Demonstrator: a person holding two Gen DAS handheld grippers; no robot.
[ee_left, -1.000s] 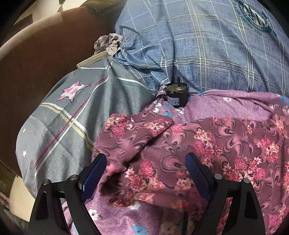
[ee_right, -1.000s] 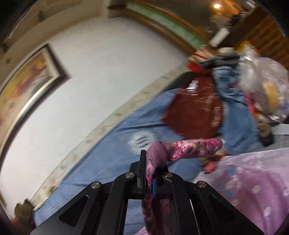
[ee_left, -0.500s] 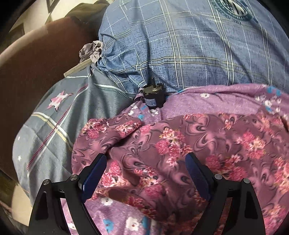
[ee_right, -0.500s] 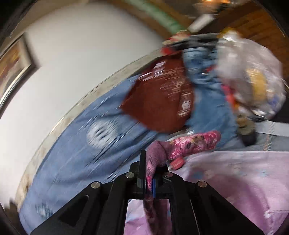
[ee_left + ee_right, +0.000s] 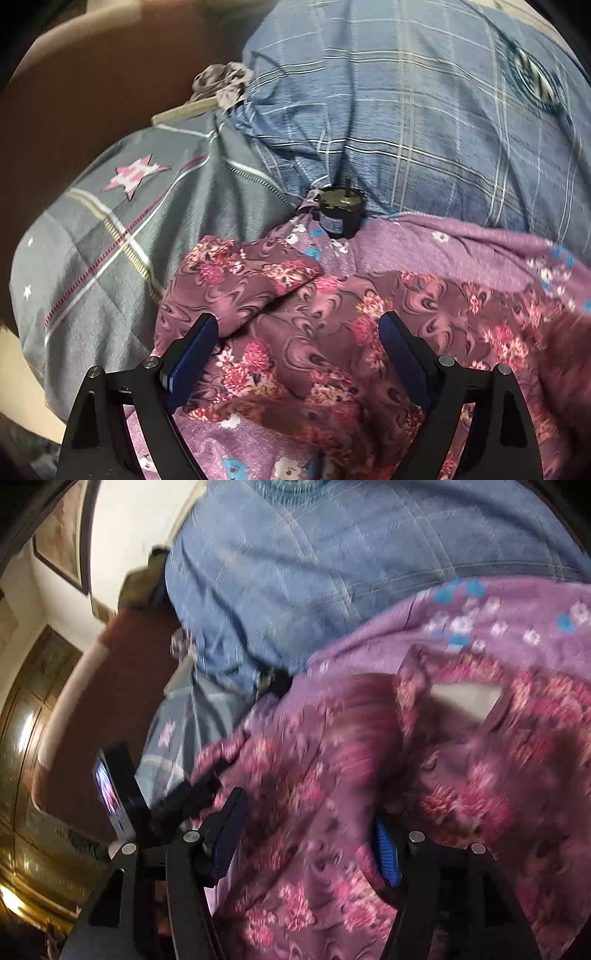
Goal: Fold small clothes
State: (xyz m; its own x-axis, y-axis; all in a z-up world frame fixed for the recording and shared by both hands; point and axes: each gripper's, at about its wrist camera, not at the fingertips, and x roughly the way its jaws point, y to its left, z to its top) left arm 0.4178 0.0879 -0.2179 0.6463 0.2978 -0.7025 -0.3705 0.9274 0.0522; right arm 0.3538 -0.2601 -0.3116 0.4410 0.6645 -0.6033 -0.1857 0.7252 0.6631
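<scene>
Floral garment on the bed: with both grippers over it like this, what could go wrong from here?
1. The floral garment lies rumpled, one flap doubled over, so a fold started now may set creases in.
2. The right gripper, its fingers having just been opening, has cloth between them that could snag.
3. The small black motor-like object sits at the purple bedsheet edge and could be dragged along.
</scene>
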